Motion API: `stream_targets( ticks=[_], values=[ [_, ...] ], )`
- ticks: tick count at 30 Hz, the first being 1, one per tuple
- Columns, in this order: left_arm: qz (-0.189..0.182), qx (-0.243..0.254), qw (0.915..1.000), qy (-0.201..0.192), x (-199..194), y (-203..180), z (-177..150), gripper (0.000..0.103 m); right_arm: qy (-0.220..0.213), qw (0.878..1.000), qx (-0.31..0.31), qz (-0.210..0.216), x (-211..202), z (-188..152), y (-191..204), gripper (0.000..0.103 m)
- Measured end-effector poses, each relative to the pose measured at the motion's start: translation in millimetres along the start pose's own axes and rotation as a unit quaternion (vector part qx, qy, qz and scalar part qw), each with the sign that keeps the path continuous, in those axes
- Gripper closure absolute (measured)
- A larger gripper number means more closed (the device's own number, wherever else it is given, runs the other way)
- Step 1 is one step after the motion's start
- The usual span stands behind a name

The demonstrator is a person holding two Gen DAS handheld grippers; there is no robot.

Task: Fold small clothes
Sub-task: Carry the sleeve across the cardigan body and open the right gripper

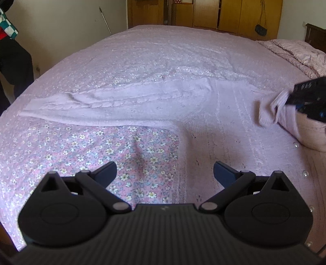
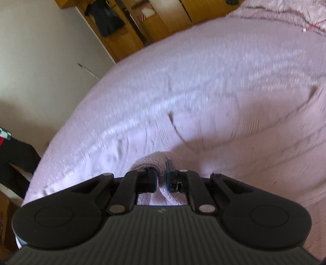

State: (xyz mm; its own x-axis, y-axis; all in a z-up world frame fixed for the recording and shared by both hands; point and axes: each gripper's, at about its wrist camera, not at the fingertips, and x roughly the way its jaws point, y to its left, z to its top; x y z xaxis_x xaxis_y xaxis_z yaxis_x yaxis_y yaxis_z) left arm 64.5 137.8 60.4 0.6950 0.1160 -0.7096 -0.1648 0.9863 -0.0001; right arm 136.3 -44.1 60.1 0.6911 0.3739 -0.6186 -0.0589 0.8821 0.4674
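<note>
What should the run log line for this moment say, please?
left gripper: open, empty | right gripper: shut on sweater cuff | sweater: lying on bed

Wooden wardrobes [image 1: 224,14] behind floral-sheeted bed [image 1: 81,146], pale wall [image 1: 61,30]

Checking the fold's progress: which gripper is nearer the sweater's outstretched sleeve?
Left. The left gripper hovers open above the bedsheet, just short of the sleeve. The right gripper is shut on the sweater's opposite sleeve, across the body from it.
</note>
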Motion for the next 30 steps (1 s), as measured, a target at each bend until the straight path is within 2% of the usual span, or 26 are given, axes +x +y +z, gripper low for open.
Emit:
stream_targets(
  ticks=[5, 8, 11, 13, 16, 20, 24, 30],
  values=[
    [-0.008, -0.001, 1.0, 0.002, 7, -6, 2, 0.0, 0.026, 1.0, -0.003, -0.001, 24, -8, -11, 0.094],
    [-0.01, -0.001, 0.9999, 0.002, 10, -9, 3, 0.0, 0.056, 0.998, -0.008, 0.0, 31, -13, -10, 0.088],
    [-0.01, 0.0, 0.9999, 0.003, 12, -12, 3, 0.0, 0.065, 0.998, -0.025, 0.008, 25, -19, -7, 0.068],
    [-0.01, 0.002, 0.9999, 0.004, 12, -14, 3, 0.0, 0.069, 0.997, -0.036, 0.021, 20, -21, -4, 0.038],
    [-0.011, 0.006, 0.9999, 0.003, 11, -16, 2, 0.0, 0.07, 0.996, -0.043, 0.035, 4, -26, -1, 0.024],
    [-0.008, 0.015, 0.9999, 0.001, 10, -19, 2, 0.0, 0.085, 0.995, -0.047, 0.037, -17, -32, -5, 0.021],
    [-0.011, 0.026, 0.9996, -0.002, 7, -23, 5, 0.0, 0.107, 0.993, -0.053, 0.017, -41, -38, -20, 0.02],
    [-0.03, 0.056, 0.9979, -0.009, 7, -47, 12, 0.0, 0.087, 0.995, -0.044, -0.029, -88, -43, -63, 0.017]
  ],
)
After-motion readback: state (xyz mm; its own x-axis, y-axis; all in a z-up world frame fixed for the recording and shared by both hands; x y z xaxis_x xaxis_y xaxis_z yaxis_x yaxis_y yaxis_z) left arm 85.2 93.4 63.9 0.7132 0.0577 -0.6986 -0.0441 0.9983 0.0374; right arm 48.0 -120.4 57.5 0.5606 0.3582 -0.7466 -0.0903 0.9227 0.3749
